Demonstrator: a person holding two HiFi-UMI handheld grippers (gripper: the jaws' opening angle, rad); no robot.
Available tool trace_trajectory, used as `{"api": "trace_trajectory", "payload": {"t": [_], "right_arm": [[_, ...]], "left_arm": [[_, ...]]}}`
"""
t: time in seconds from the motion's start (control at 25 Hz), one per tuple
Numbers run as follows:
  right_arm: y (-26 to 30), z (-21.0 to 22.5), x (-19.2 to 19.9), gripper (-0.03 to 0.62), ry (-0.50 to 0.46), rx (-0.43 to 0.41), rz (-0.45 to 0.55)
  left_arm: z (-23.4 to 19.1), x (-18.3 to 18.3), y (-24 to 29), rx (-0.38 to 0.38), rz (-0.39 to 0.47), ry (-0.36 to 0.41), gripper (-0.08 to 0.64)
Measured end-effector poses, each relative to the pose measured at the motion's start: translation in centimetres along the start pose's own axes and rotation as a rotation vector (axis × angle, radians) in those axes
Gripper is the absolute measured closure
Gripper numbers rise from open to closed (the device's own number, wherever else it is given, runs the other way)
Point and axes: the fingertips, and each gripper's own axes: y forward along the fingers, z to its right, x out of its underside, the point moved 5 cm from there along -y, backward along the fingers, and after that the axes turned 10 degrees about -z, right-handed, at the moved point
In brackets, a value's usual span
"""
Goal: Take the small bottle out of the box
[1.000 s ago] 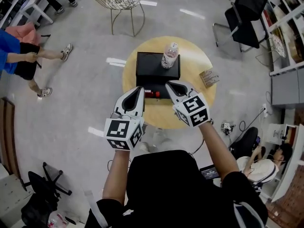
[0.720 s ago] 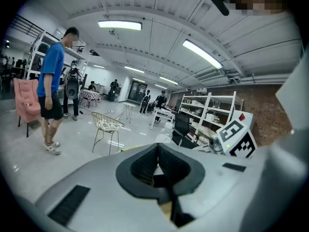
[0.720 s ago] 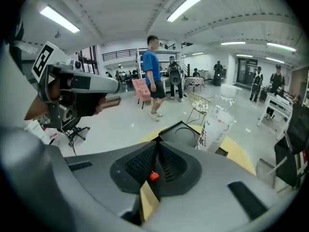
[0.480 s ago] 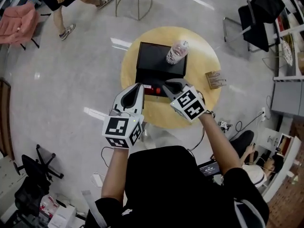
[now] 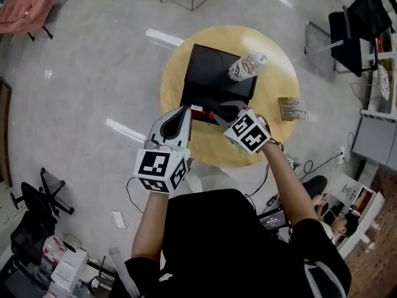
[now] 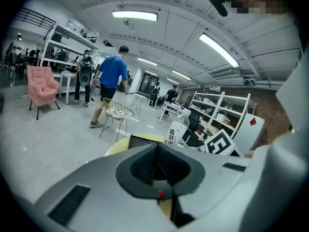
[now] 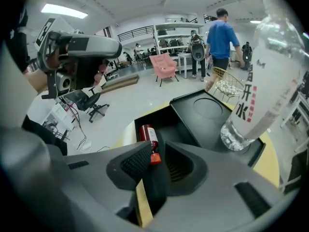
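A small dark-red bottle (image 7: pixel 148 138) with a red cap lies on its side in the open black box (image 7: pixel 203 108), near the box's front edge (image 5: pixel 205 111). My right gripper (image 7: pixel 157 161) points at the cap end. Its jaws are opening, the cap sits at their mouth, and the pads do not press on it. In the head view the right gripper (image 5: pixel 221 111) reaches the box front from the right. My left gripper (image 5: pixel 181 113) hovers shut just left of the box, with nothing in it (image 6: pixel 157 166).
A clear water bottle (image 5: pixel 247 66) stands on the box's lid (image 7: pixel 263 81). The box rests on a round yellow table (image 5: pixel 273 120) that also carries a small brown packet (image 5: pixel 290 108). A black chair (image 5: pixel 355 23) stands at the far right. A person in blue (image 7: pixel 222 37) walks behind a wire chair (image 6: pixel 117 111).
My right gripper has turned and moved left to the red bottle's cap end. The left gripper has kept its place. The person in blue has left the head view.
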Motion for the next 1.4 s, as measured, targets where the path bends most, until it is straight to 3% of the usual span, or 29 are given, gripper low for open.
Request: {"api": "trace_trajectory", "payload": {"t": [0.56, 1.0, 1.4], "right_arm": [[5.4, -0.5, 1.2, 0.455, -0.137, -0.141, -0.200], [7.2, 0.4, 0.9, 0.451, -0.236, -0.185, -0.306], [8.1, 0.3, 0.6, 0.451, -0.304, -0.181, -0.319]], "left_arm": [[-2.1, 2.0, 0.7, -0.018, -0.041, -0.040, 0.549], [-2.9, 2.4, 1.2, -0.030, -0.055, -0.067, 0.549], [-3.5, 2.5, 1.2, -0.052, -0.056, -0.073, 0.549]]}}
